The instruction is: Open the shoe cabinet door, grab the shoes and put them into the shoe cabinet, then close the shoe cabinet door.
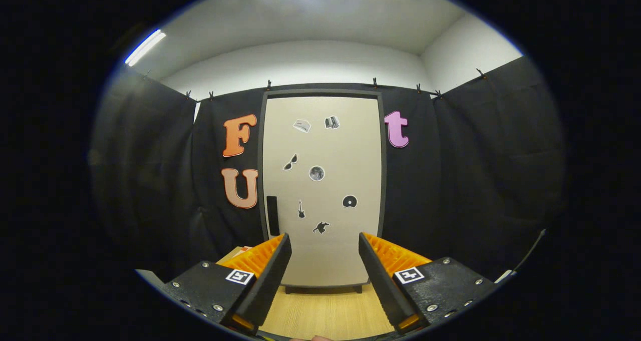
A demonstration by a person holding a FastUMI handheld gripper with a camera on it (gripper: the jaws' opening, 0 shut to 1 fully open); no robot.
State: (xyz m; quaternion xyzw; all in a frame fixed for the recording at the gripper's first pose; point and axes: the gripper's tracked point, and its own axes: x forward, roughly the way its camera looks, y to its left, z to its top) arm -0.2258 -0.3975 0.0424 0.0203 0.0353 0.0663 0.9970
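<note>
**Gripper facing a closed shoe cabinet in a dark-draped booth**

A pale wood-grain floor [325,313] runs from beneath the gripper up to the foot of the cabinet. Black cloth [481,171] hangs around the booth, clipped along its top edge, with white walls and a white ceiling [320,25] above it. Two strip lights [145,46] glow overhead.

The shoe cabinet [320,191] stands upright against the back cloth, straight ahead and well beyond the fingers. Its door is closed: a tall beige panel inside a dark frame, resting on short dark feet. A dark vertical handle [272,216] sits low on the door's left edge. Small stickers [316,173] are scattered across the panel.

The gripper [324,243] is held level with its fingers spread wide apart, grasping nothing; the lower part of the door shows in the gap between them.
</note>
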